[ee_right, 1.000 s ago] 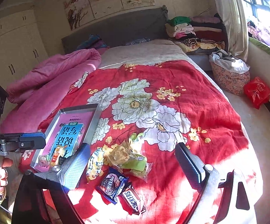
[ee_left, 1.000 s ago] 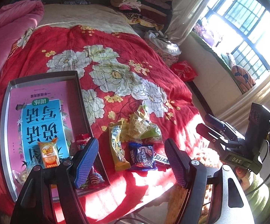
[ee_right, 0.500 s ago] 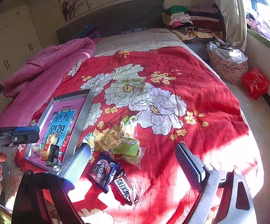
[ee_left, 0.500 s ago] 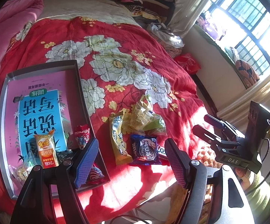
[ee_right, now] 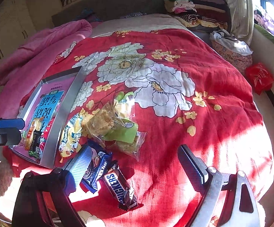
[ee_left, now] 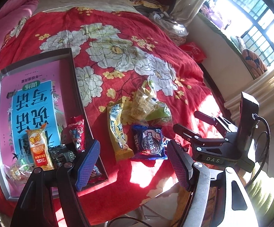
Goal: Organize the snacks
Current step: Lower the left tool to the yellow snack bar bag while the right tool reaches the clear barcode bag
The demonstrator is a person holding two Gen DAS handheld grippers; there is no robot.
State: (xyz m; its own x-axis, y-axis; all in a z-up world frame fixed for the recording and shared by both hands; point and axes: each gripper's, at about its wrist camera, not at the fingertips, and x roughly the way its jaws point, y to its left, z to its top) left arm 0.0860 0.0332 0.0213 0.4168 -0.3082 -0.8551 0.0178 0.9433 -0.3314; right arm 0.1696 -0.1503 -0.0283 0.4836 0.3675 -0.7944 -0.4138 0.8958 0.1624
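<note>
Hovering with jaws spread wide and holding nothing: the right gripper (ee_right: 135, 165) above the chocolate bar (ee_right: 120, 188) and blue cookie pack (ee_right: 97, 167) at 6 o'clock on the red bedspread (ee_right: 203, 79), the left gripper (ee_left: 132, 162) beside the gray box (ee_left: 74, 79) at 9 o'clock. Risking a pinch of soft bedspread along with a slick wrapper, or catching two overlapping packs at once, since the yellow packet (ee_left: 118, 130) and clear bags (ee_left: 146, 104) are lying touching at 12 o'clock. Also risking a clash, both grippers crowding the same small pile.
</note>
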